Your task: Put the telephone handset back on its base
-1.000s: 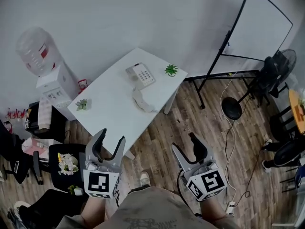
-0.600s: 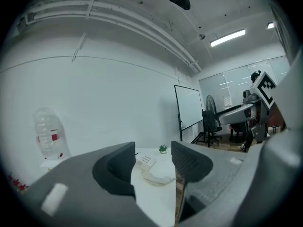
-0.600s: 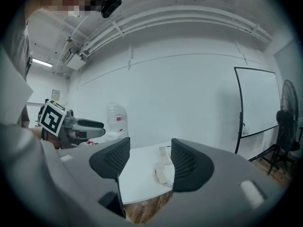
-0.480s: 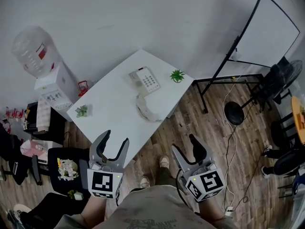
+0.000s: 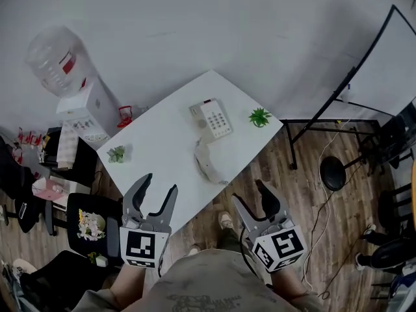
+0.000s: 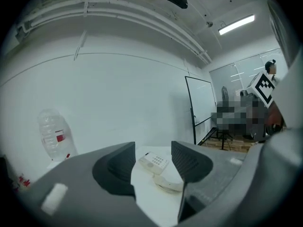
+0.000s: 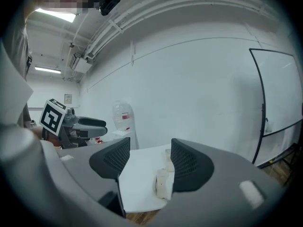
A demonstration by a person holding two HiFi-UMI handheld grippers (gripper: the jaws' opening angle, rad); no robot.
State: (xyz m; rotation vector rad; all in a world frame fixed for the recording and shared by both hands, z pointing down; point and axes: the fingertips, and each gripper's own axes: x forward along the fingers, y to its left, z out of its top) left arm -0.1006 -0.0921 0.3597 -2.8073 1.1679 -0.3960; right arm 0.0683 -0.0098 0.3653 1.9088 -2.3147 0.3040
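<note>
the telephone handset (image 5: 208, 164) is lying off its base (image 5: 212, 117) near the frame's centre, on the white table (image 5: 156, 149), just below the base. the left gripper (image 5: 158, 186) and right gripper (image 5: 249, 194) are hovering low in the frame, jaws standing wide apart, gripping nothing.

Left tool (image 5: 151, 194) and right tool (image 5: 256, 199), jaws apart, empty.

Dim, greyish pics; ceiling strip light (image 6: 236, 24) glares; fisheye warp w/ dark corners, edges maybe soft.
</note>
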